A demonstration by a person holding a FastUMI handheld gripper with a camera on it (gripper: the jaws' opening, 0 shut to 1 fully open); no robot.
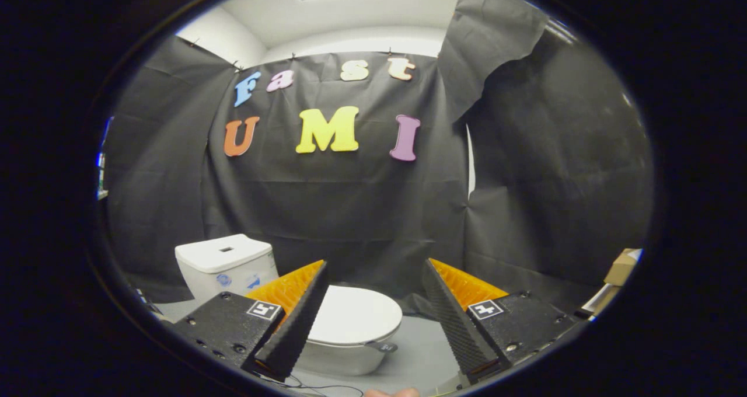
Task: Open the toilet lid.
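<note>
In the gripper view, black cloth (362, 210) hangs as the booth's wall behind everything, with a white ceiling and a lit panel above its upper edge. A cardboard box (621, 267) sits low at the far right against the cloth, well apart from the toilet. The grey floor (423, 350) runs bare between the toilet bowl and the right finger. A thin dark cable (315, 387) lies on the floor just under the left finger's tip. Nothing stands between the fingers and the toilet.

The toilet (344, 350) sits low and left of centre, beyond the fingers. Its white tank (226, 264) stands at the back left, near the cloth, and the bowl reaches forward and to the right from it, so the long axis runs from tank to bowl front. The toilet lid (357, 315) lies flat and closed on the bowl, its left part hidden behind the left finger. A small dark tab (382, 347) sticks out at the lid's front rim.

The gripper (373, 280) is held above and in front of the toilet, looking slightly down, fingers (449, 321) spread wide and holding nothing. The lid shows in the gap between them, untouched.
</note>
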